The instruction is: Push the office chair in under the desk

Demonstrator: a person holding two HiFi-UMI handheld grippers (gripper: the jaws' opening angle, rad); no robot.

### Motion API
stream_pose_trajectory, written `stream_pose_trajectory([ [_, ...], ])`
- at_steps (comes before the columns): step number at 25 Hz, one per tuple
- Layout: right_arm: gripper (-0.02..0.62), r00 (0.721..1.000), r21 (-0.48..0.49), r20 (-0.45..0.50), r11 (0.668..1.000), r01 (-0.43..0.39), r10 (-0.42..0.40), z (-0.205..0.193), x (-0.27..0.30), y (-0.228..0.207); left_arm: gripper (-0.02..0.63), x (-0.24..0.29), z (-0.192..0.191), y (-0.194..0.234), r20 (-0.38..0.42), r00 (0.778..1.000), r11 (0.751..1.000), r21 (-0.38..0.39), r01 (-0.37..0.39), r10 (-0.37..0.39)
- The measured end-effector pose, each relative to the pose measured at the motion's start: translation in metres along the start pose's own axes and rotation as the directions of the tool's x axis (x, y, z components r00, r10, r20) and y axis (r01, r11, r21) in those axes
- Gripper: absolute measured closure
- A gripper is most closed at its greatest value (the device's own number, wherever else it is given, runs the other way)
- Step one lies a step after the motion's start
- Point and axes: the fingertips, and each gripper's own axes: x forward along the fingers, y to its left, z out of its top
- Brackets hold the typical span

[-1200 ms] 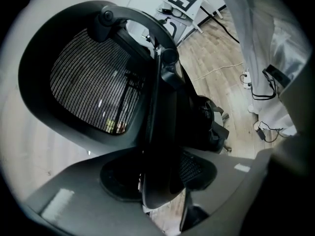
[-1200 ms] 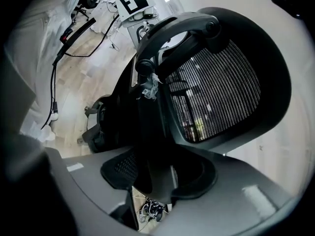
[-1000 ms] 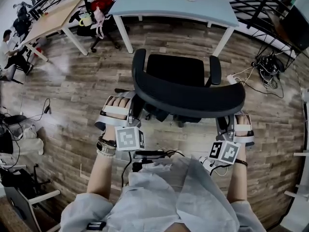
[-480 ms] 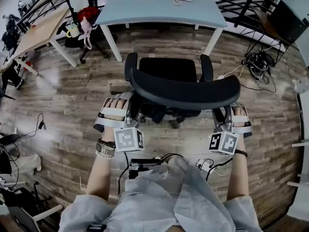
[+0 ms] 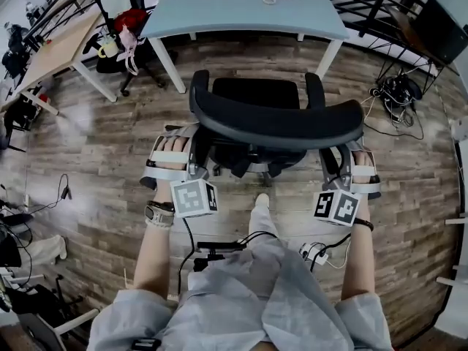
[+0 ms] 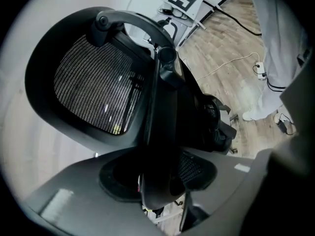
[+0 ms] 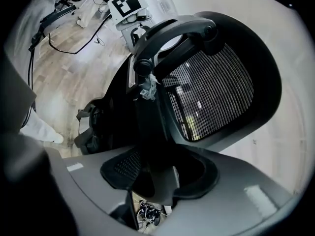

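As the office chair (image 5: 256,92) stands at frame centre, just short of the desk (image 5: 241,13) at the top, the left gripper (image 5: 194,159) and right gripper (image 5: 335,168) clamp its backrest (image 5: 278,126) edges; uneven pushing could swivel it into a desk leg (image 5: 330,58).

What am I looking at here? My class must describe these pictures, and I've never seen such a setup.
There is no robot: a person holds a two-jaw gripper in each hand. The wide picture comes from a camera on the person's head, looking down; the other two from cameras riding on the grippers. The left gripper and right gripper each clamp one side of the back of a black chair. Ahead, on the wooden floor, stands a pale desk; the chair is not yet under it.
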Motion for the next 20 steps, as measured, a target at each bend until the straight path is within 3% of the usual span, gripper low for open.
stream_pose_trajectory([
  [20, 0.400, 0.995, 0.029, 0.096, 1.000, 0.000, -0.003, -0.006, 0.131, -0.051, 0.411, 0.130, -0.020, 0.064, -0.124, 0.992, 0.999, -0.029, -0.039, 0.035],
])
